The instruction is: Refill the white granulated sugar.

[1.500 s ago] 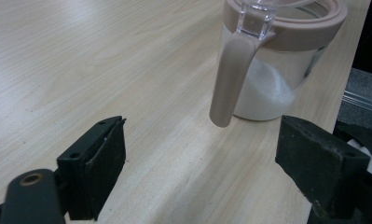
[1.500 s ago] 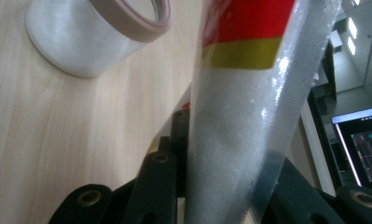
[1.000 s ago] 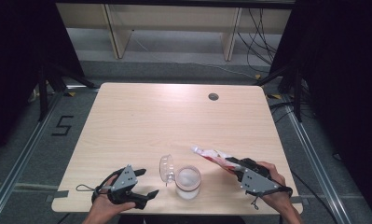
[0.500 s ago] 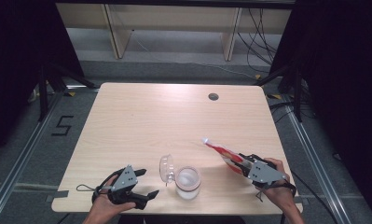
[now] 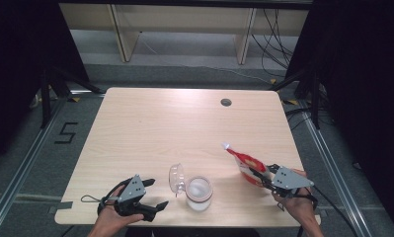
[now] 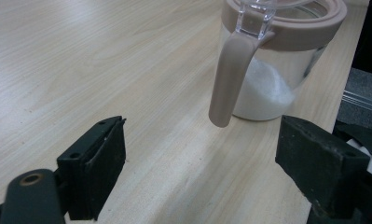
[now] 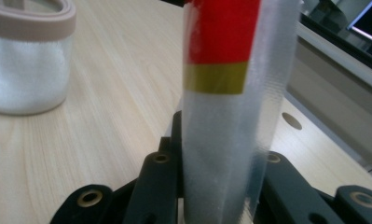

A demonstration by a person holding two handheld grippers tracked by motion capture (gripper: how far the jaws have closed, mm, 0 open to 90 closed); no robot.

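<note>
Jar [image 5: 198,192]: sat open near counter [image 5: 150,128] front edge, lid flipped back, white powder inside.
Left claw [image 5: 152,193]: gaped empty beside jar, unmoved.
Right claw [image 5: 257,177]: clamped red pouch [image 5: 245,162].
Progress: pour looks done; closing lid probably left.
Change: pouch had swung away from jar.

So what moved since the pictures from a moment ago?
The right gripper, shut on the red and clear bag, carried it to the right, away from the jar and toward the table's right edge. The grip did not change. The left gripper stayed where it was, jaws open and empty, and the jar with its lid flipped open did not move.
</note>
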